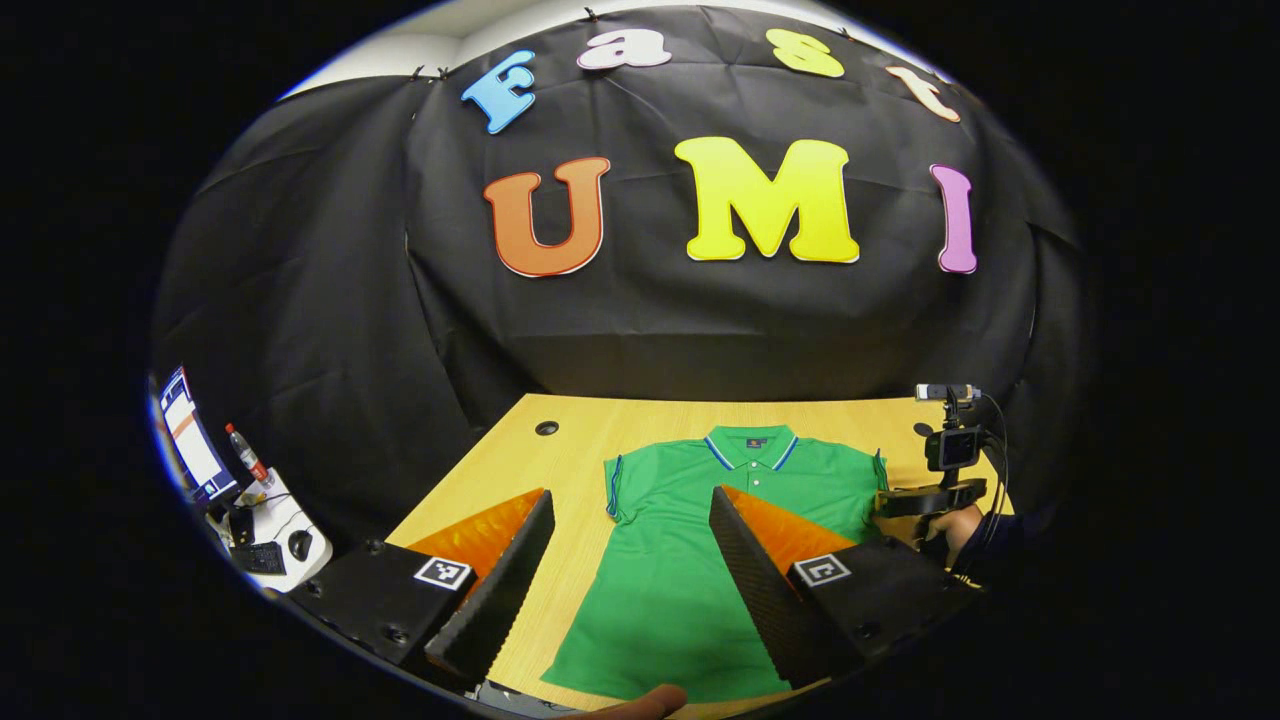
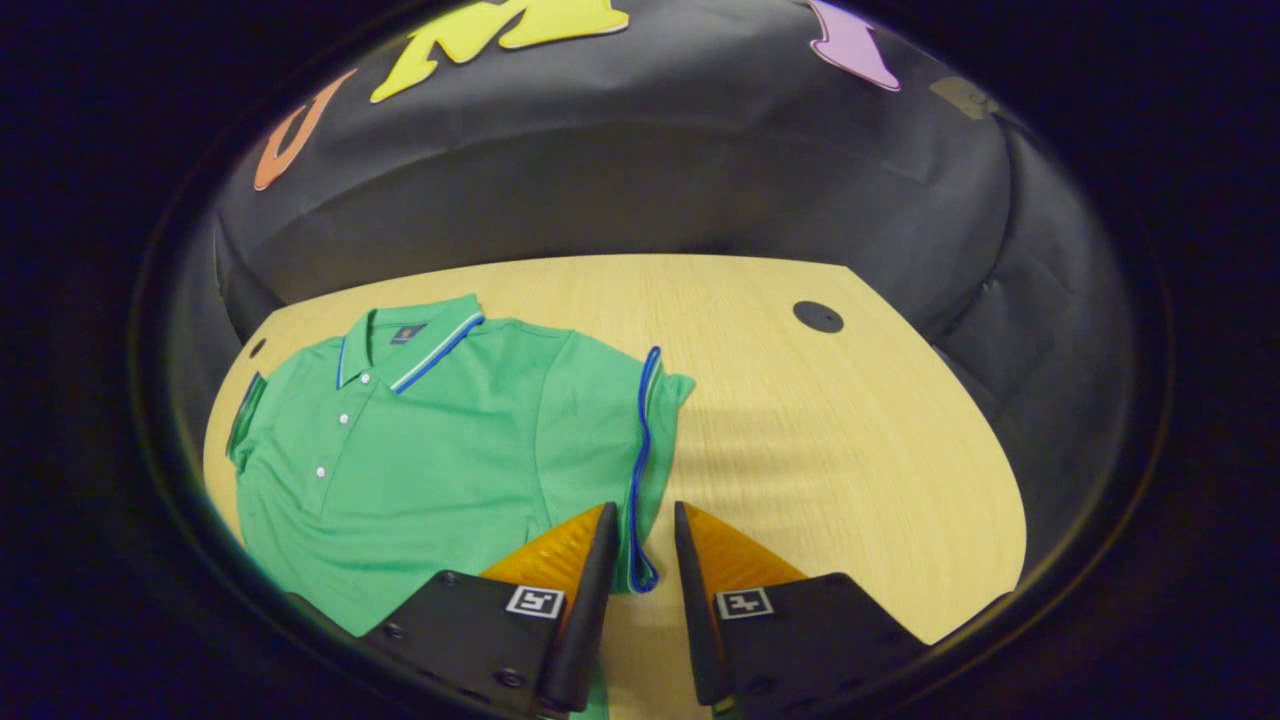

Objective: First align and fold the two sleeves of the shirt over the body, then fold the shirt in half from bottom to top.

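Left gripper [image 1: 632, 520]: jaws spread wide, nothing between them, held above the table. Finger [image 1: 495, 590] inner faces are ribbed, wedge-shaped. Between them lies the left half of the shirt [image 1: 670, 560] and bare wood.

Right gripper [image 2: 640, 530]: jaws nearly closed, narrow gap. The blue-piped hem of the sleeve [image 2: 650, 440] sits in that gap at the fingertips; cannot tell whether both fingers press on it. In the left gripper view the same gripper shows at the shirt's far side, held by a hand [image 1: 958, 528], with a small camera unit [image 1: 952, 447] and cables on top.

Shirt: green polo, smooth knit, lying flat and face up on the table [image 2: 820, 440], collar toward the black cloth wall [image 1: 640, 320]. Collar [image 2: 405, 350] has blue-white striped edging, a small label inside, white buttons on the placket. Both short sleeves have blue piping; body unfolded.

Table: light wood grain, angled corners, round dark cable ports [image 2: 818, 317] near the back edge.

Off to the left, a white side desk [image 1: 275, 530] with a monitor [image 1: 190, 440], bottle [image 1: 246, 455], mouse.
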`<state>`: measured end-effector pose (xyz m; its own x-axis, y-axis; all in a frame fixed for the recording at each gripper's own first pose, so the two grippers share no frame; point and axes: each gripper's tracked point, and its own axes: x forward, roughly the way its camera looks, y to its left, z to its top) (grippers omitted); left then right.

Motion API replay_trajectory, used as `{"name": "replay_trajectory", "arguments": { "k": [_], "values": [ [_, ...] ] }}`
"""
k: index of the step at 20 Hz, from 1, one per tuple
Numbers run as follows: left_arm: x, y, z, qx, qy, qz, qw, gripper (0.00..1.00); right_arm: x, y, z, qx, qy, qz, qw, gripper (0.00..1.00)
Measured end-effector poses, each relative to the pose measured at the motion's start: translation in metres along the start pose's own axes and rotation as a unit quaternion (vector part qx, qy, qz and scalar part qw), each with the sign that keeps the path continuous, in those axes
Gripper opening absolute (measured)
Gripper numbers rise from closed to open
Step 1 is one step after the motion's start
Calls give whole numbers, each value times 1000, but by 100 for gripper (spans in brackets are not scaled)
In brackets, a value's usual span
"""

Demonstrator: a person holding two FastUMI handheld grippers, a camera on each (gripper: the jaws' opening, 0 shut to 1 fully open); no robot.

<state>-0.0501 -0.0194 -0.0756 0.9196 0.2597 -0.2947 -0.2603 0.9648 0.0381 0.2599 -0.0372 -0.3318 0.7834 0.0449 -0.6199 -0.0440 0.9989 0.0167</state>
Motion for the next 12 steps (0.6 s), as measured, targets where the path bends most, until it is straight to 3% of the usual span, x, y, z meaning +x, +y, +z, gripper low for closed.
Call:
{"name": "replay_trajectory", "arguments": {
  "k": [3, 5, 7, 9, 10, 12],
  "values": [
    [-1, 2, -13, -3, 10, 1, 1000, 100, 0, -3, 0, 6, 4, 1, 1000, 21],
    [-2, 7, -21, -11, 22, 6, 1000, 100, 0, -1, -2, 17, 11, 3, 1000, 21],
    [-4, 13, -22, -20, 26, 16, 999, 100, -3, 3, -2, 27, 17, 11, 999, 7],
    [-5, 16, -19, -29, 23, 18, 999, 100, -3, 2, -1, 25, 17, 11, 999, 7],
    [-6, 18, -18, -31, 22, 20, 999, 100, -3, 2, -2, 26, 19, 13, 999, 0],
    [-7, 21, -17, -32, 18, 23, 999, 100, -5, -1, -2, 30, 20, 18, 999, 3]
  ]
}}
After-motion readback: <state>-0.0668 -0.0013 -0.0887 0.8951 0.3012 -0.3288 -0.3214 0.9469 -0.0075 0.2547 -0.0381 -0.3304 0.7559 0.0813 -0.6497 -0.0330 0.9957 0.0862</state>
